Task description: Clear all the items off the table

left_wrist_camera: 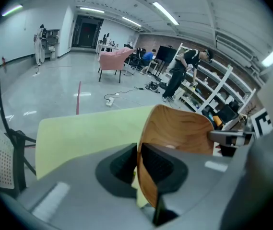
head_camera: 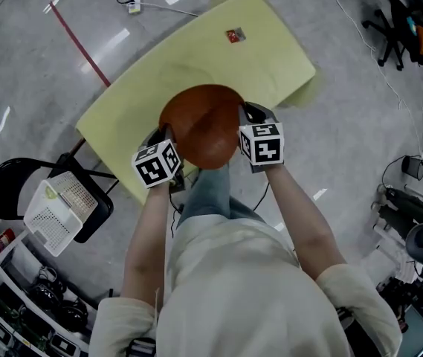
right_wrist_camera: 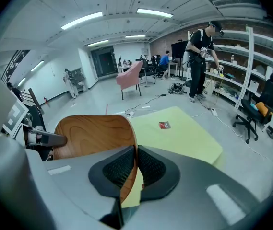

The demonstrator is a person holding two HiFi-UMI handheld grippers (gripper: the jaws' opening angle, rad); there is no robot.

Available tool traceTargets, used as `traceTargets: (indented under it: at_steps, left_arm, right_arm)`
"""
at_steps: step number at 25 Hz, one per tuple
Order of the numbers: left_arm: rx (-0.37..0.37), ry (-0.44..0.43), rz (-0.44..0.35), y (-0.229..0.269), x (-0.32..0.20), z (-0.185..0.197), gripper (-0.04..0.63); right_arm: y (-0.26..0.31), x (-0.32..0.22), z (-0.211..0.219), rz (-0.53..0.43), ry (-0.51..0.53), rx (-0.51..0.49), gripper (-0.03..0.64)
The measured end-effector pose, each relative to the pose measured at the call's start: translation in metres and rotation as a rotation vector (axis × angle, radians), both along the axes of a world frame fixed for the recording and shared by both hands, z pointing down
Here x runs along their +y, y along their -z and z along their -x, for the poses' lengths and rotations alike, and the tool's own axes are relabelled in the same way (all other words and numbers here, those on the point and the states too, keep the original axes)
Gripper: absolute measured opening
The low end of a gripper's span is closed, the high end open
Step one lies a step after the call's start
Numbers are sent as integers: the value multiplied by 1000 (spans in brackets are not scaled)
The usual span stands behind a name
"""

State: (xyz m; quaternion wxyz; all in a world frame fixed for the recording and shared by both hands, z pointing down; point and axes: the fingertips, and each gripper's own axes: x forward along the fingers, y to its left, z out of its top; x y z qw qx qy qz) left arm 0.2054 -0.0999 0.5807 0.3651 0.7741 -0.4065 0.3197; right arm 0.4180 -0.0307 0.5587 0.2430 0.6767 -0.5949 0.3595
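Yellow table (head_camera: 270, 43) underneath. Left gripper (left_wrist_camera: 138, 164) and right gripper (right_wrist_camera: 135, 169) each clamped on opposite rims of bowl (head_camera: 204, 125), apparently lifted over near edge. Step: carrying bowl off. Next likely needs level, matched hands; red packet (head_camera: 235, 35) remains far.

Left claw (left_wrist_camera: 137, 163), right claw (right_wrist_camera: 136, 169), both clamped.

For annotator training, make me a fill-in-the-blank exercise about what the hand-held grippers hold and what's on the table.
The left hand-held gripper and the right hand-held gripper both clamp the rim of a bowl made of ____.
The table is coloured ____.
The small packet lying on it is ____.
Missing words: wood; yellow; red.
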Motion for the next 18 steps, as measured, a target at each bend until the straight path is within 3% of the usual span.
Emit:
traceTargets:
  at_steps: [18]
  left_arm:
    - [51, -53, -68, 65, 63, 42, 37]
  right_arm:
    - [67, 78, 47, -89, -45, 45, 21]
